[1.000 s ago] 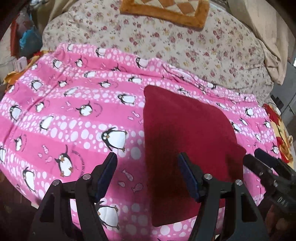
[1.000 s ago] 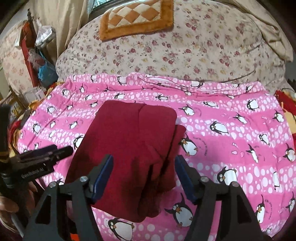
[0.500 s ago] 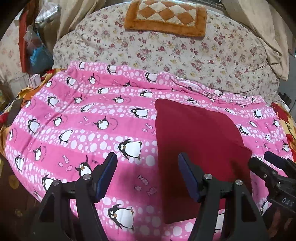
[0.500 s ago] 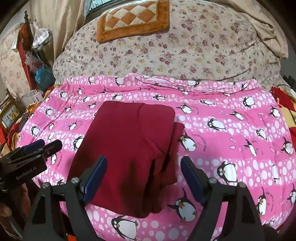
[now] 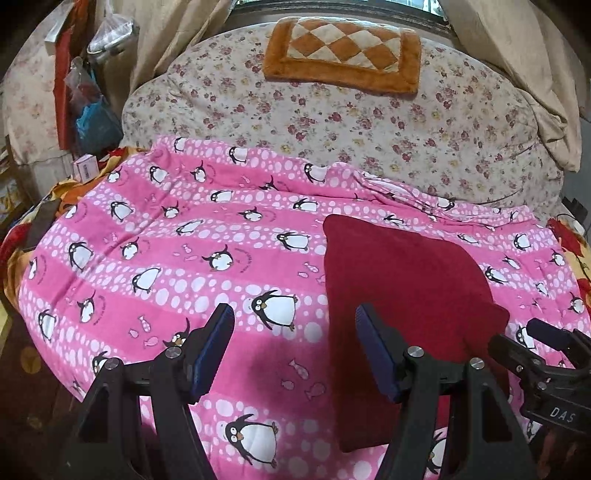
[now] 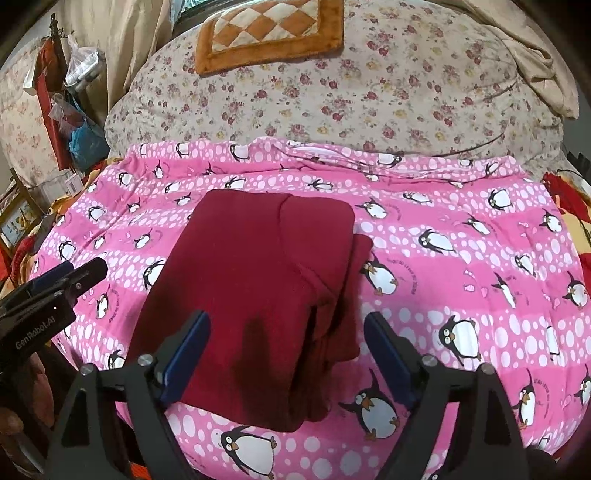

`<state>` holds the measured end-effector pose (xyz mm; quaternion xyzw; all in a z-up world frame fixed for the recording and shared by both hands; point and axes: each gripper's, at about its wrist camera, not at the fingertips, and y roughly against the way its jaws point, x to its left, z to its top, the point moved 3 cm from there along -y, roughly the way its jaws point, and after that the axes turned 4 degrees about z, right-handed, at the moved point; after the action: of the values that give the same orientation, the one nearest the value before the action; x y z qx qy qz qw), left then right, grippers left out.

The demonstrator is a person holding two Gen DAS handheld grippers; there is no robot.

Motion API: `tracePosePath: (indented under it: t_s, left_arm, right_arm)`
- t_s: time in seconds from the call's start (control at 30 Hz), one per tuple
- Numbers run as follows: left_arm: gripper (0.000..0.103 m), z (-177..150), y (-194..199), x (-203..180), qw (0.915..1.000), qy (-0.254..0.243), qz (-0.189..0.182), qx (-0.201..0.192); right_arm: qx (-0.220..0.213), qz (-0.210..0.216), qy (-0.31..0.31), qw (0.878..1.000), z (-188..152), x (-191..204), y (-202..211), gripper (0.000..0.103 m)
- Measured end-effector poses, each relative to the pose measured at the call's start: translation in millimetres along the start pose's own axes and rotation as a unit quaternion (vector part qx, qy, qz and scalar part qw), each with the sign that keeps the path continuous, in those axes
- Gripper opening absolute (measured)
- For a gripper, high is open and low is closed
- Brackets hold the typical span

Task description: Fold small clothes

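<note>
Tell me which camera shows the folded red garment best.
Right wrist: the red garment lies nearly whole and centred, its layered right edge visible. Left wrist shows the red garment off to the right, partly behind a tong finger.

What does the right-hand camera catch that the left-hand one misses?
Only the right wrist view shows the red garment's layered folds along its right edge, and the left gripper at the frame's left side. Only the left wrist view shows the small white box off the bed's far left, and the right gripper at the lower right. Both show the folded garment lying on the penguin blanket, the checkered cushion on the floral quilt, and each gripper's jaws open and empty.
</note>
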<state>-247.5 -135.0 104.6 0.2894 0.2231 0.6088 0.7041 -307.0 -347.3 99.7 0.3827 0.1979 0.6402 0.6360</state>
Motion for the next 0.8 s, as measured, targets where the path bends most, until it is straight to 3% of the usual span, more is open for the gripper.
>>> tracePosePath:
  t_s: [0.8]
  left_arm:
    - [0.048,-7,-16,-12,0.9995,-0.02,-0.003,0.025]
  right_arm:
    - [0.014,-0.004,-0.006,1.0,-2,-9,-16,0.089]
